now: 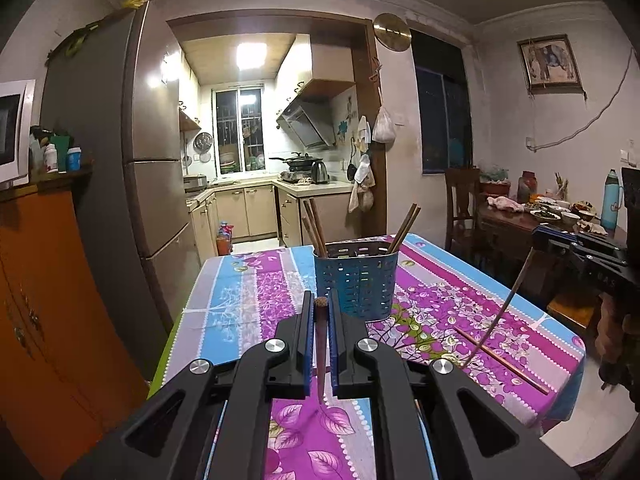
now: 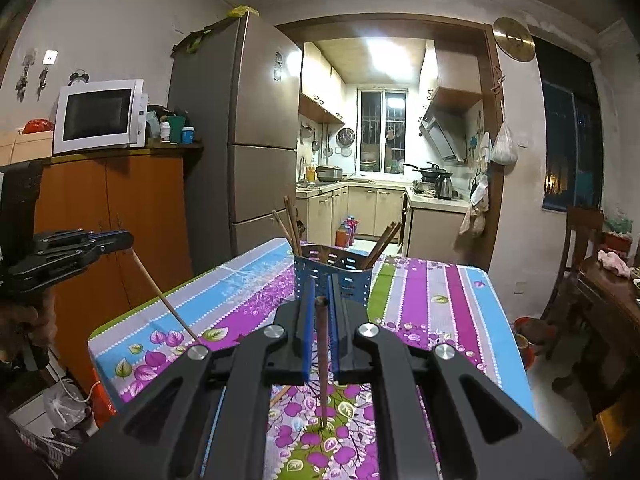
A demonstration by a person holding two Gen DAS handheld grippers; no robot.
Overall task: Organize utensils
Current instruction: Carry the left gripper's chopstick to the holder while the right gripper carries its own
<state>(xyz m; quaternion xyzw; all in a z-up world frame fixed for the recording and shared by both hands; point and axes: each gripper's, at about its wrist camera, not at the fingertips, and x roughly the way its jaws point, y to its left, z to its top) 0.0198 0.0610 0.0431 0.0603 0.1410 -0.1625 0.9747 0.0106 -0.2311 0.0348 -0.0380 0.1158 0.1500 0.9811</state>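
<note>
Two chopsticks up, one clenched in each gripper — left gripper (image 1: pixel 320 308), right gripper (image 2: pixel 320 300) — both lower centre, short of the blue holder (image 1: pixel 356 276) mid-frame on the tabletop (image 1: pixel 248 292); next, tip each into it; one chopstick (image 1: pixel 500 354) remains lying lower right.

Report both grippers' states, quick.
Left gripper: shut on a chopstick, hanging down.
Right gripper: shut on a chopstick, hanging down.

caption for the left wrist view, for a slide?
Left gripper shut on a chopstick above the floral tablecloth, facing the blue utensil holder; one chopstick on the table.
</note>
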